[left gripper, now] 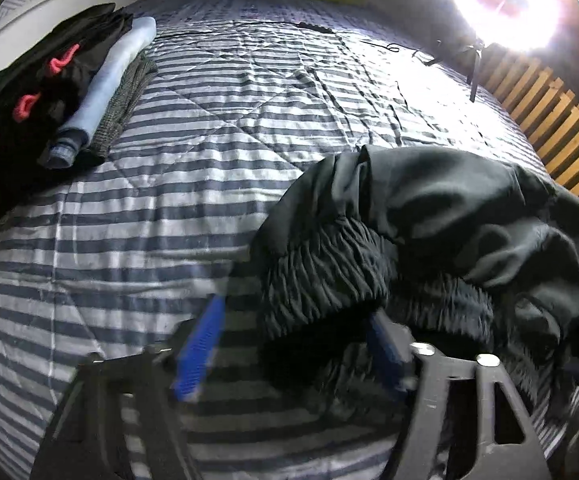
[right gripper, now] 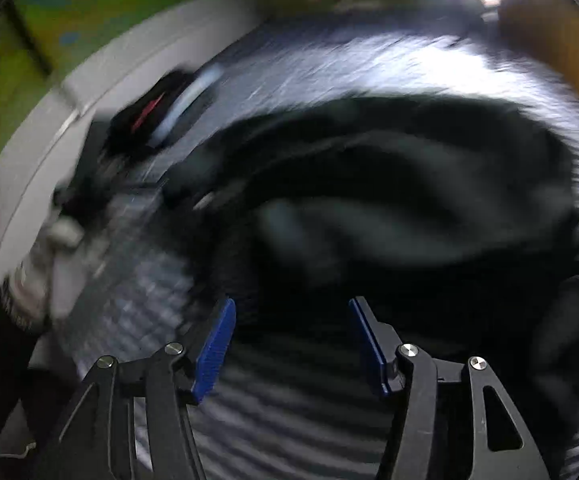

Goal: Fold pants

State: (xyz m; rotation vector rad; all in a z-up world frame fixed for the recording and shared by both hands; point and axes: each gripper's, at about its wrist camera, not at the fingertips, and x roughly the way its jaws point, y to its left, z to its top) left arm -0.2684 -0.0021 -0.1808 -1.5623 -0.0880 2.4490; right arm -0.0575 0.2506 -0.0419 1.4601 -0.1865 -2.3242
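Black pants (left gripper: 429, 240) lie bunched on the striped quilt (left gripper: 169, 200), at 4 o'clock in the left view. Left gripper (left gripper: 293, 352): jaws apart, elastic waistband between, pads not clearly pressing. Right gripper (right gripper: 291, 344): released, empty, over the pants. Step, judged: taking hold to spread. Next: clamp waistband with both, then lift.

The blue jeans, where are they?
In the left wrist view, the jeans lie folded at the quilt's far left edge, between black clothes and grey cloth.
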